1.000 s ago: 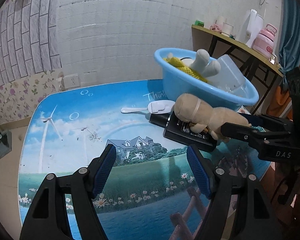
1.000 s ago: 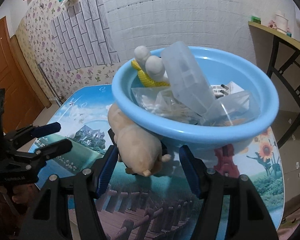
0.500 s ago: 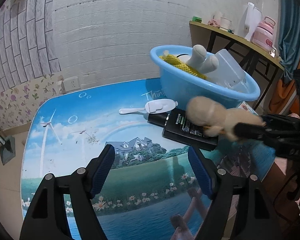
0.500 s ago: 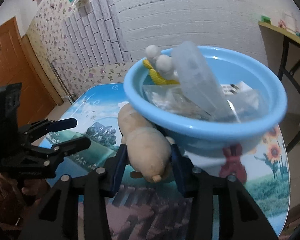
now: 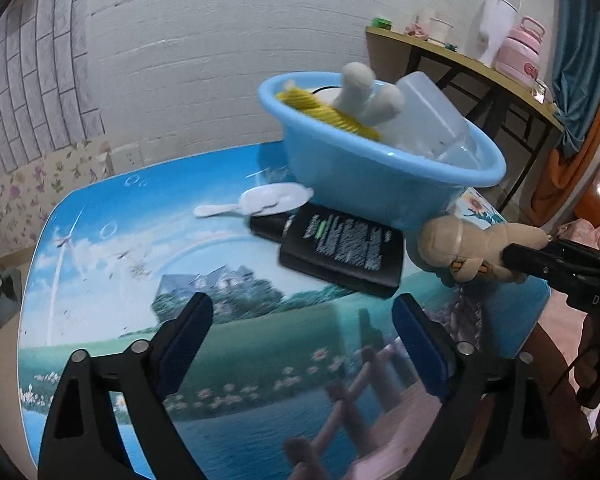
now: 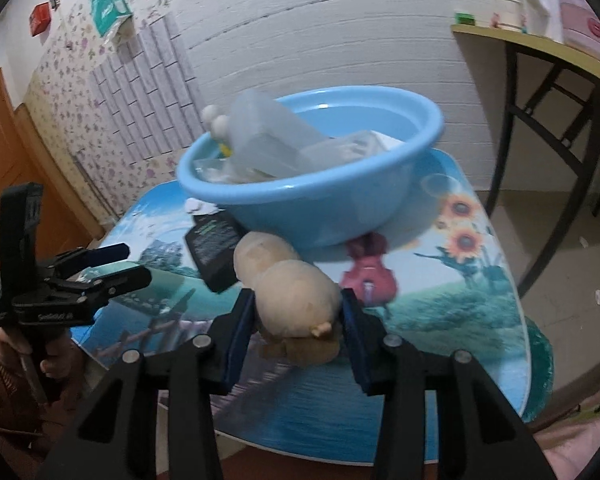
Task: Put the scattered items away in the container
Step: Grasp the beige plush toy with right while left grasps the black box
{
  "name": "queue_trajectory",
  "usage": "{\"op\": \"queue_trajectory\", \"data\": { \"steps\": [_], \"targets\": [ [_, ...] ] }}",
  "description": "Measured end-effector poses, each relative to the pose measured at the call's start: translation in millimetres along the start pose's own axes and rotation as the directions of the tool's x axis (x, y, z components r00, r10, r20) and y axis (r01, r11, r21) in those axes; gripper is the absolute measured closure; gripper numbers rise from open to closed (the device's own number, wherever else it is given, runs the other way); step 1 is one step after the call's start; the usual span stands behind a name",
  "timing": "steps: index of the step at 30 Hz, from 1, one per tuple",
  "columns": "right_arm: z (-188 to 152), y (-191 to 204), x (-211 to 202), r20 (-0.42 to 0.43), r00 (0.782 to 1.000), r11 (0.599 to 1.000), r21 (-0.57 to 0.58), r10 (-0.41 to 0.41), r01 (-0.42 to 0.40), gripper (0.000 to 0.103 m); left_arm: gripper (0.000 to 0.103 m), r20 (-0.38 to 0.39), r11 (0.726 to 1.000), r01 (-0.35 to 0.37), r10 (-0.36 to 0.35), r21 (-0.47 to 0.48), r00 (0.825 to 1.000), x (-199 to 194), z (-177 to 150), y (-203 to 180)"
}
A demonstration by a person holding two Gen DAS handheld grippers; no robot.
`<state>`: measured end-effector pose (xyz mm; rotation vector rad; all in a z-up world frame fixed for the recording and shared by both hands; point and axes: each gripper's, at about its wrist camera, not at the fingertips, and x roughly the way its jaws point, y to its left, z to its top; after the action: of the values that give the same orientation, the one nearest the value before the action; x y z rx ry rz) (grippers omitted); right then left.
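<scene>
Two tongs: right tongs (image 6: 298,314) grip plush toy (image 6: 288,292) (near blue basin (image 6: 320,216)) — left tongs (image 5: 300,332) gape, empty.

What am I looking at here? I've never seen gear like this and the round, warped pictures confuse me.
These are no robot arms: a person holds a two-finger gripper in each hand, each with a fisheye camera looking along its fingers. In the right camera's picture, the right gripper is shut on a beige plush toy, lifted in front of the blue basin. In the left camera's picture, the left gripper is open and holds nothing. On the printed table lie a black bottle and a white scoop. The basin already holds a clear plastic box and other items.
</scene>
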<state>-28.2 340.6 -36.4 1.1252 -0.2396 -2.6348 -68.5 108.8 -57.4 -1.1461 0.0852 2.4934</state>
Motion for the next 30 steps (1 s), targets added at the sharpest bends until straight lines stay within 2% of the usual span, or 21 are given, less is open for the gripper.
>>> {"op": "queue_trajectory", "data": {
  "steps": [3,7,11,21,27,28,30],
  "targets": [
    [-1.1,-9.1,-0.7,0.008,0.999,0.999,0.008,-0.039,0.039,0.061,0.009,0.001,1.0,0.013,-0.013,0.018,1.0,7.9,6.7,-9.4],
    [-1.5,-17.1,0.4,0.015,1.0,1.0,0.027,-0.012,0.011,0.061,0.009,-0.003,0.998,0.021,-0.02,0.053,1.0,18.6,15.4,-16.4],
    [-3.2,-21.5,-0.5,0.024,1.0,0.999,0.032,0.002,-0.003,0.061,0.008,-0.029,0.995,0.058,-0.056,0.079,0.998,34.3,22.1,-18.6],
    [-7.2,-30.2,3.7,0.028,0.999,0.997,0.062,0.038,-0.04,0.06,0.007,-0.126,0.985,0.03,-0.008,0.17,0.992,73.8,29.2,-32.3],
    [-8.8,-32.1,4.4,0.026,0.999,0.997,0.063,0.048,-0.049,0.06,0.007,-0.143,0.987,0.031,-0.009,0.155,0.99,82.6,33.0,-34.7],
    [-9.1,-32.2,4.7,0.024,0.999,0.997,0.064,0.048,-0.05,0.06,0.011,-0.141,0.988,0.027,-0.005,0.153,0.99,82.3,33.0,-34.3],
    [-9.0,-32.1,4.6,0.021,0.999,0.997,0.064,0.046,-0.048,0.06,0.011,-0.138,0.988,0.03,-0.009,0.149,0.99,80.6,32.6,-33.0]
  ]
}}
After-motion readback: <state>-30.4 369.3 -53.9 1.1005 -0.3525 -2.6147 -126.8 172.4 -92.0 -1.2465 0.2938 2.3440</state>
